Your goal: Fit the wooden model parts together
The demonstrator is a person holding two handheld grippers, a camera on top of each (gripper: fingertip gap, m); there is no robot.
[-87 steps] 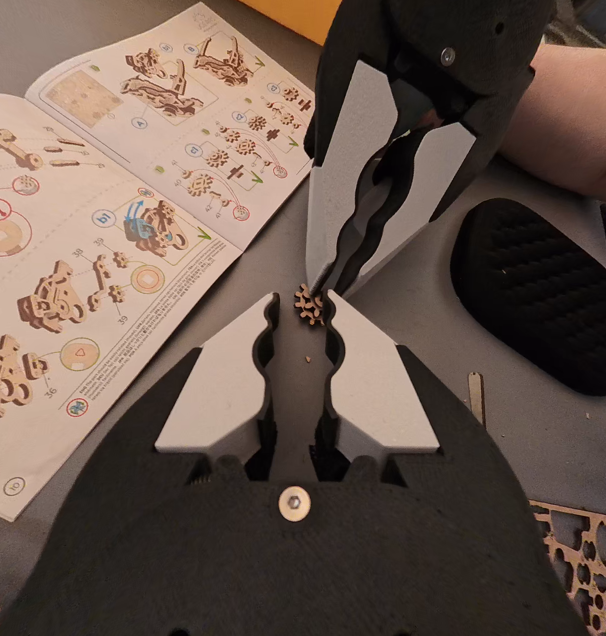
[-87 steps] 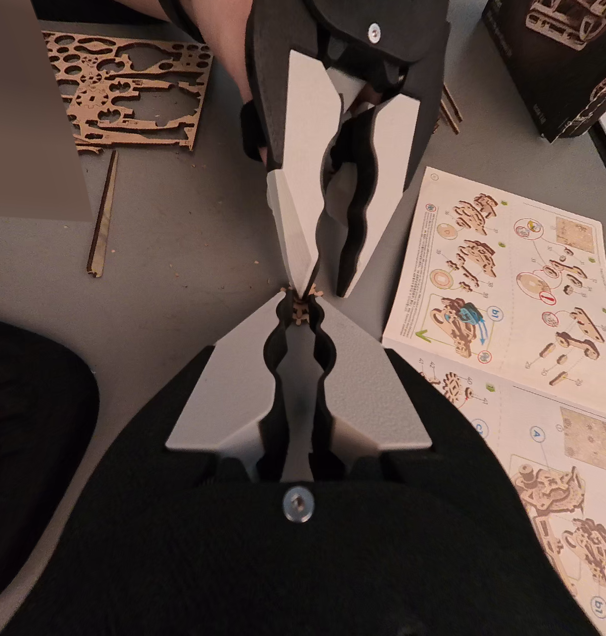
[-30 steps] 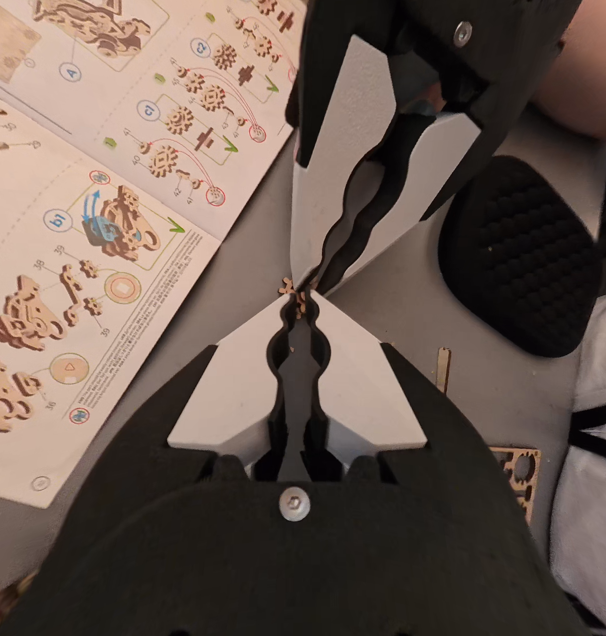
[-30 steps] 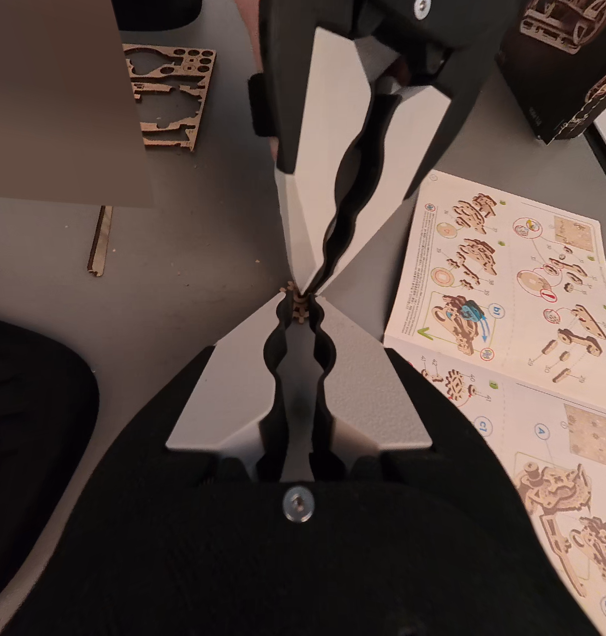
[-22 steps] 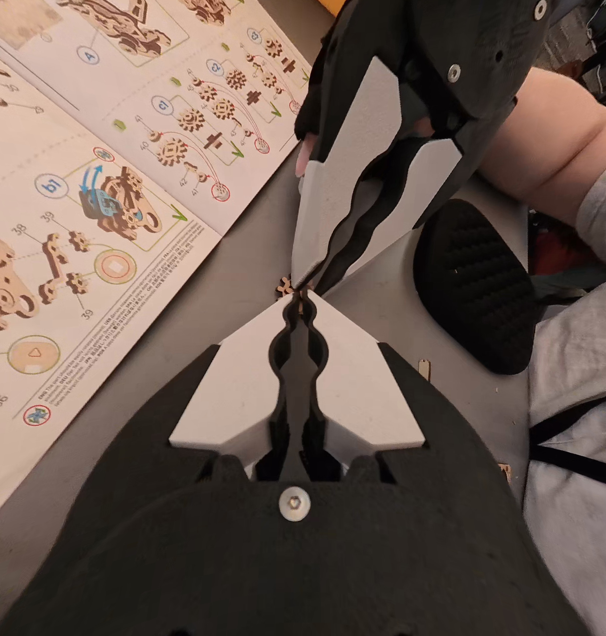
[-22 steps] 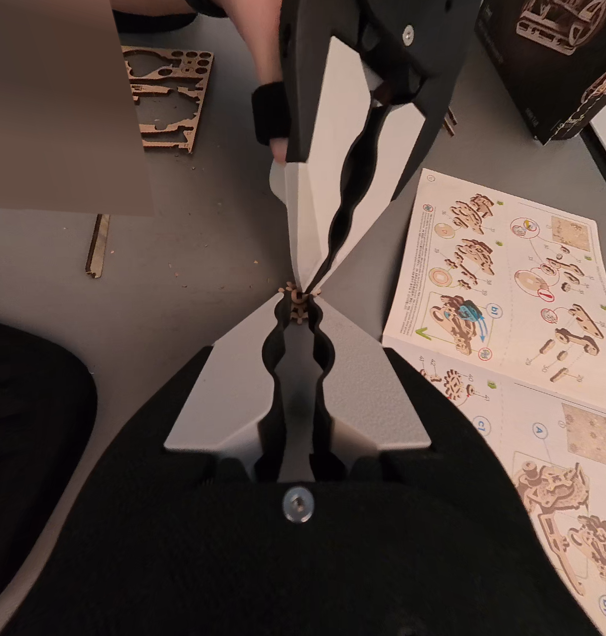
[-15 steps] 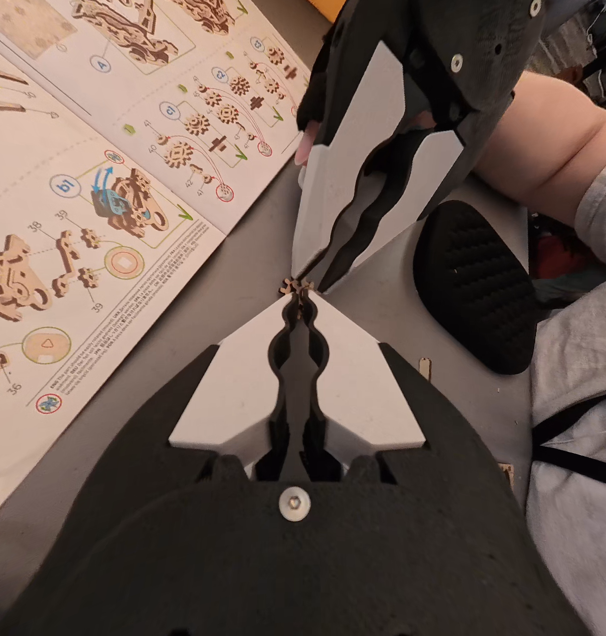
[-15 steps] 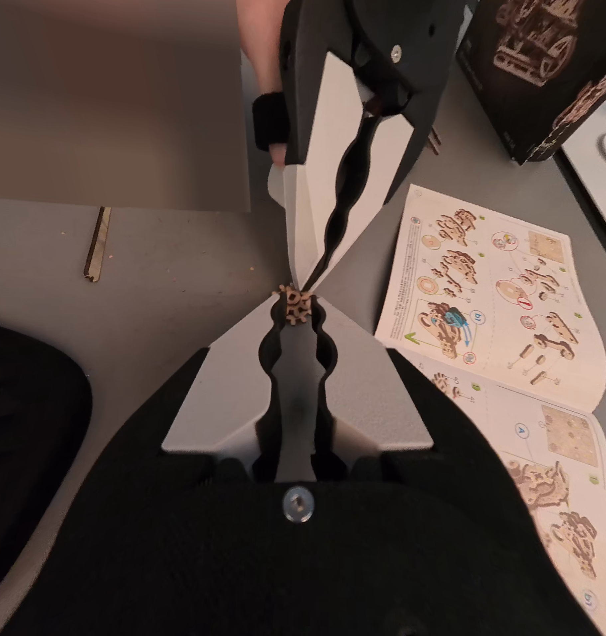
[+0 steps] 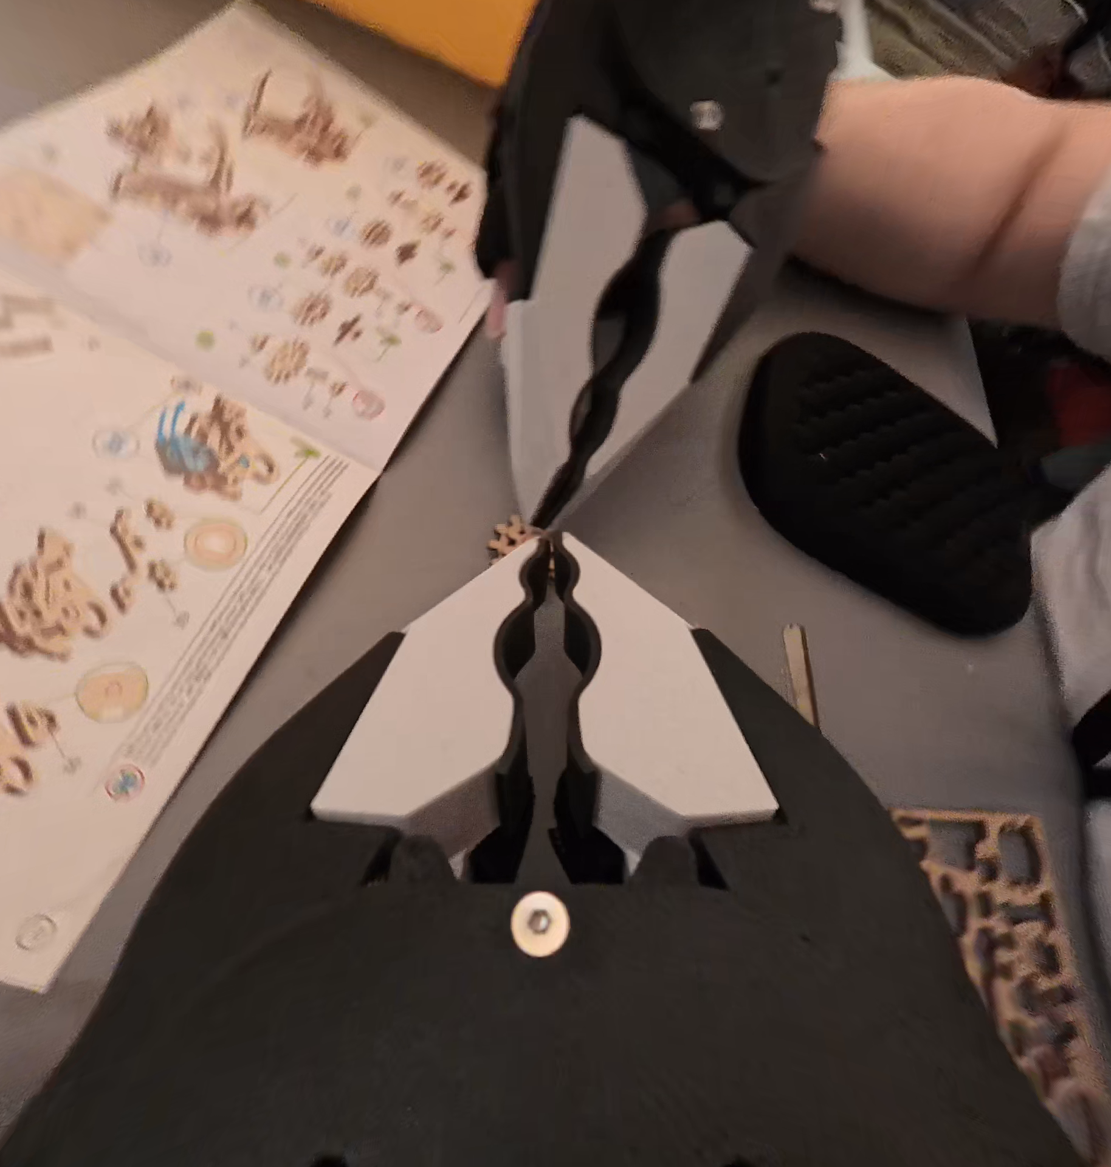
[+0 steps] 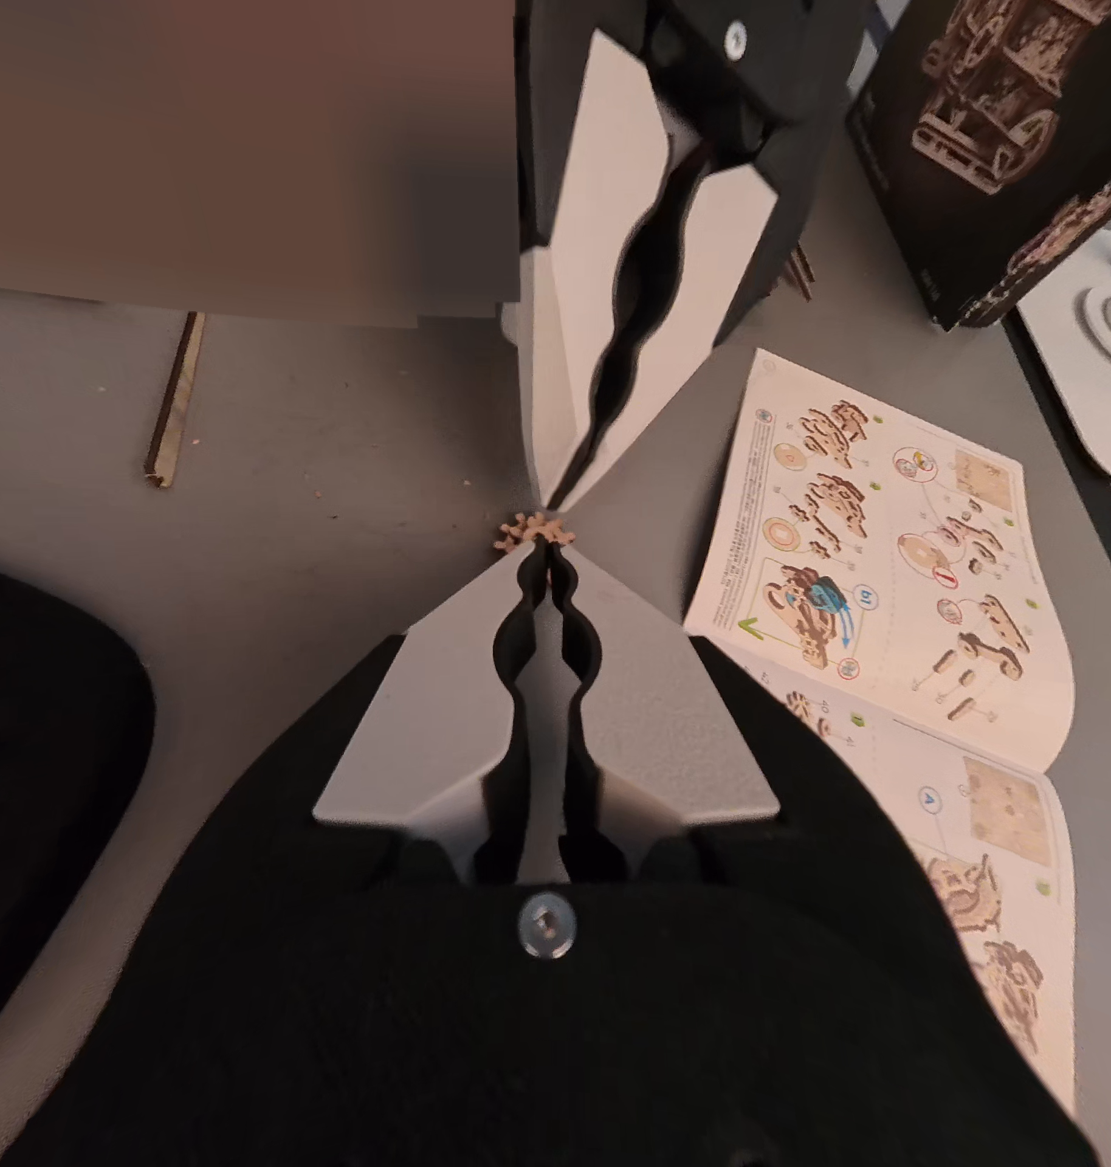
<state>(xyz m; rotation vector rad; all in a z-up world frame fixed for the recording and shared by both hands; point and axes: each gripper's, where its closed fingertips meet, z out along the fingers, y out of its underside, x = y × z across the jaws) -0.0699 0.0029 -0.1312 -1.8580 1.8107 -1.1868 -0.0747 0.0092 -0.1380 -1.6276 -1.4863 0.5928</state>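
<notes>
Wooden gear point(image 10: 533, 530) sits pinched between both closed tools, left tool point(image 9: 545, 548) meeting right tool point(image 10: 548, 550) tip to tip above the grey tabletop point(image 10: 300, 543); instruction booklet point(image 10: 881, 568) and black pad point(image 9: 881, 480) lie alongside.

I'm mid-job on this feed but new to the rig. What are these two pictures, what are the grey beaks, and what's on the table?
Each picture comes from a camera on a hand-held gripper, looking along its two grey fingers. No robot arm: a person holds both. In the left wrist view the left gripper is at the bottom, with the right one opposite. The right wrist view shows the right gripper below. Both are closed, meeting tip to tip at a small wooden gear; exactly which pinches what is too small to tell. On the grey table lie an open instruction booklet, a wooden strip, a punched-out wooden sheet and a black pad.
</notes>
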